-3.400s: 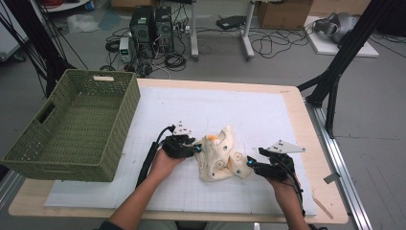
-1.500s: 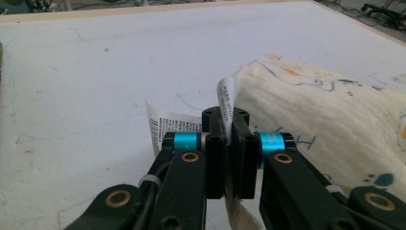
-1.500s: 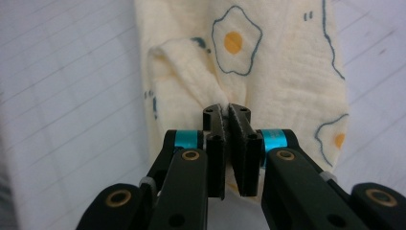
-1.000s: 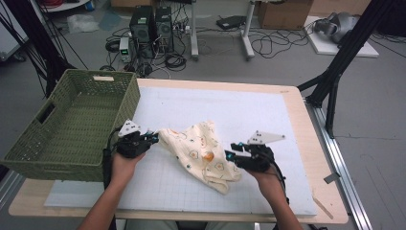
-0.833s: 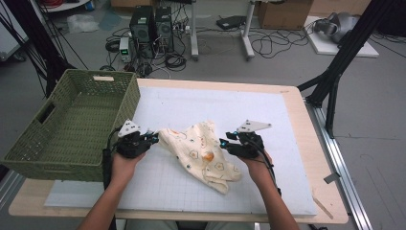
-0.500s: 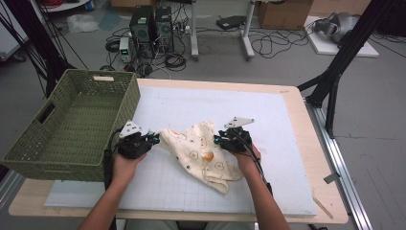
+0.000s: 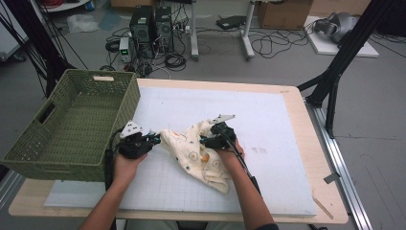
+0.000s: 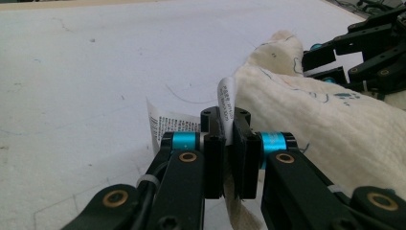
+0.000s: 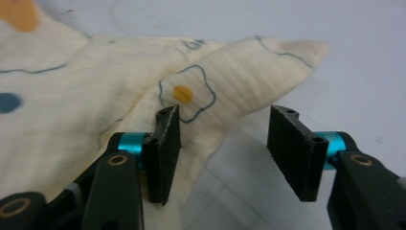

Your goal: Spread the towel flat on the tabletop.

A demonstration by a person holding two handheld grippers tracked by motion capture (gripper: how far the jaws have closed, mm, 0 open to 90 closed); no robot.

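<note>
At the near edge of the table [image 7: 306, 216], a person's forearms reach in over a white gridded mat [image 7: 268, 124], where a cream printed cloth [image 7: 198, 158] lies rumpled at the middle. The left gripper [image 7: 154, 139] is clamped tight on the cloth's left corner, a white care label [image 8: 226, 103] standing up between its jaws in the left gripper view. The right gripper [image 7: 205, 140], whose jaws have just been opening, stands partly spread at the cloth's upper right; in the right gripper view a folded point of fabric with a blue-outlined flower [image 9: 187, 93] lies between the jaws, one pad against it, the other apart. The work looks to be at the spreading or folding stage: one corner is secured, the second not yet gripped. The next move likely calls for closing the right jaws on that point without snagging extra layers, then drawing the two corners apart. Room is generous to the right and beyond the cloth, where the mat is bare toward the far edge. To the left, the green woven basket [image 7: 72, 127] sits just beside the left hand [image 7: 125, 165] and hems in any outward pull. Beyond the table, cables and computer towers [image 7: 152, 24] crowd the floor.
</note>
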